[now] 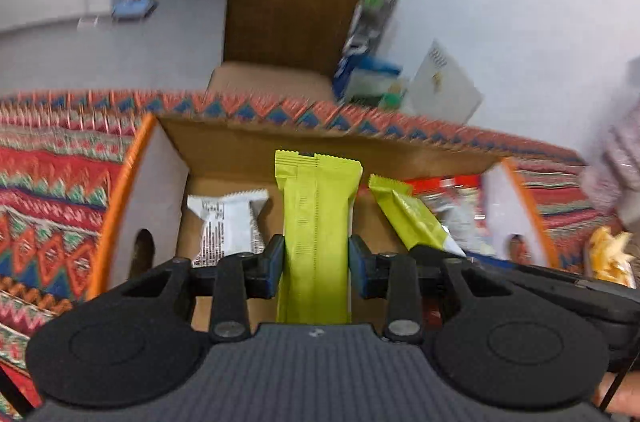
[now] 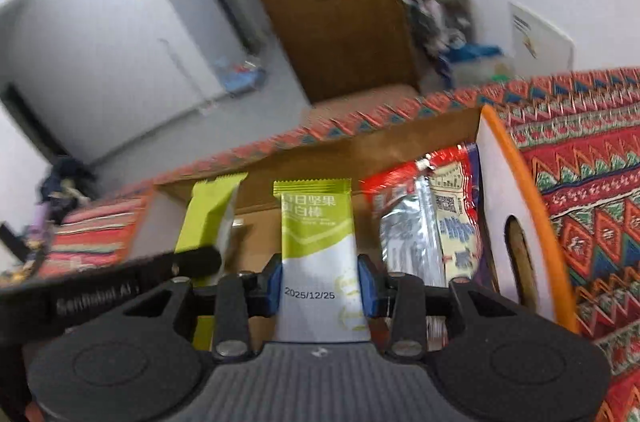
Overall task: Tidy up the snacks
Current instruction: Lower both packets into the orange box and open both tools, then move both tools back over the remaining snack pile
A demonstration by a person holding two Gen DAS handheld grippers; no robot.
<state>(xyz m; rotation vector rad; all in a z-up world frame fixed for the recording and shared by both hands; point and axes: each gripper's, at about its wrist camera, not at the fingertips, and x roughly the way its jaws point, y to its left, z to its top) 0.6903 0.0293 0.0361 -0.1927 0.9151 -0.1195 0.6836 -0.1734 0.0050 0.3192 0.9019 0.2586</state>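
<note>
Nearest to me, my left tongs (image 1: 316,260) are clenched on a green snack bar (image 1: 316,222); the pads (image 1: 274,264) press its two long sides, about the middle of the pack; the bar sticks up and forward over the open box. My right tongs (image 2: 320,286) are clenched on a green and white bar (image 2: 318,246) the same way, with a date printed on its front; in the left view that second bar (image 1: 412,218) leans just beside mine.

I think these bars are light and a bit stiff inside, but the wrappers are thin, crinkly and slippery; so a soft squeeze across the middle is best, not on the flat sealed ends, which would bend and slide away.

Under the bars is the cardboard box (image 1: 256,146) with white side walls and an orange rim (image 1: 120,190); a white snack pack (image 1: 226,222) lies flat on its floor at the left; red and silver snack bags (image 2: 424,222) stand packed against the right wall (image 2: 500,202). There is bare brown floor between the white pack and the bags; I judge that is the open room for setting both bars down; the two tongs are close together, so they could bump.

The box sits on a bench with a bright patterned cloth (image 1: 48,190); the far edge of the bench is just behind the box. Beyond it stands a tall brown carton (image 1: 296,2) on the grey floor.
</note>
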